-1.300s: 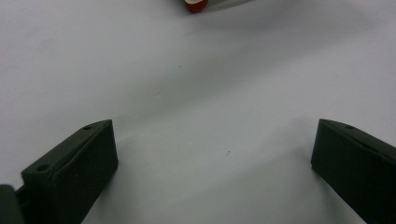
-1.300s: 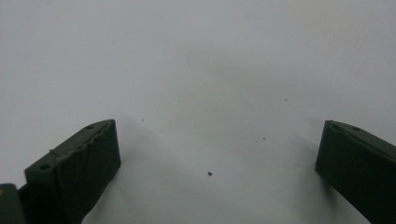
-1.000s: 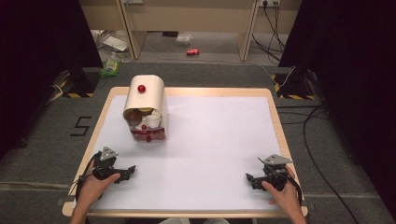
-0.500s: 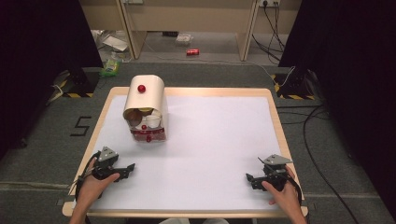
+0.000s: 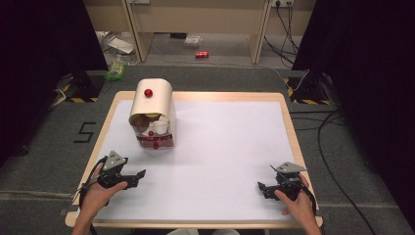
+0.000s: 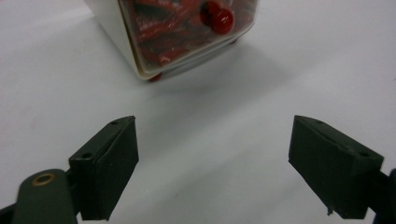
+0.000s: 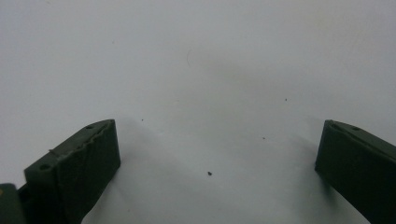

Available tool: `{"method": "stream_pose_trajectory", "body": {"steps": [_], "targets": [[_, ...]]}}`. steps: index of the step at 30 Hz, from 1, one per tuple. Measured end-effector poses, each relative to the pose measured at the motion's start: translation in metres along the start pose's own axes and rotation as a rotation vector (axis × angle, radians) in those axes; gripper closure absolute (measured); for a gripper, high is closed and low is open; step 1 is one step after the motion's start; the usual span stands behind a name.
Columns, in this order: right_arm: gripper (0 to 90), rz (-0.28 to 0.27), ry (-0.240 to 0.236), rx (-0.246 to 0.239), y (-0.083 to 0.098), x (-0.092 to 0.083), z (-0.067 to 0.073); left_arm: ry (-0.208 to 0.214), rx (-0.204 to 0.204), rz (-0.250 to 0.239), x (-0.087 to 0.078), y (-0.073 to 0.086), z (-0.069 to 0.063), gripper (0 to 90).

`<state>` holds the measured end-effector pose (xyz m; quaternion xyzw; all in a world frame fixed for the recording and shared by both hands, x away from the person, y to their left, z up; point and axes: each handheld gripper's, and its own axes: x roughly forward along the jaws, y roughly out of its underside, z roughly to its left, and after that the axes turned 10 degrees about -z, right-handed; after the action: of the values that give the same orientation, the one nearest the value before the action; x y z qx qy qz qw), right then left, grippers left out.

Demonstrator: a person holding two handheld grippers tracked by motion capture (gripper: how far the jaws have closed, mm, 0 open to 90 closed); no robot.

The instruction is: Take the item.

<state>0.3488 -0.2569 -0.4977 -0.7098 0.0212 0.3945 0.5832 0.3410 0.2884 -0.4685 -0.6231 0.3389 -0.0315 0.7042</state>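
A cream box with a rounded lid and a red knob (image 5: 151,106) stands at the table's far left. Its clear front (image 6: 187,32) carries a second red knob, and red things lie behind it. My left gripper (image 5: 139,175) hovers near the front left, apart from the box and pointing toward it. Its jaws (image 6: 215,163) have just been closing partway; they stand apart with nothing between them. At the front right, my right gripper (image 5: 262,188) sits low over the white sheet, jaws (image 7: 217,172) wide and empty.
A white sheet (image 5: 230,142) covers the wooden table (image 5: 288,127). Beyond the table, on the floor, lie a red can (image 5: 201,54), cables (image 5: 337,122) and some litter.
My left gripper has lifted a little off the table. The right gripper and the box have kept still.
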Motion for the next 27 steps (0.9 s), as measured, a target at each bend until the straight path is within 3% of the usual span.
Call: {"method": "stream_pose_trajectory", "body": {"steps": [6, 13, 27], "targets": [[0.3, 0.001, 0.0, 0.002, 0.0, 0.0, 0.0, 0.012, 0.004, -0.03, -0.001, -0.01, -0.003, 15.7], [0.3, -0.001, -0.002, -0.005, 0.0, 0.0, -0.001, 0.046, 0.009, -0.097, -0.01, -0.033, -0.011, 15.8], [0.3, -0.001, -0.003, -0.004, 0.0, 0.0, -0.001, 0.07, 0.035, -0.124, -0.007, -0.056, -0.02, 15.7]]}}
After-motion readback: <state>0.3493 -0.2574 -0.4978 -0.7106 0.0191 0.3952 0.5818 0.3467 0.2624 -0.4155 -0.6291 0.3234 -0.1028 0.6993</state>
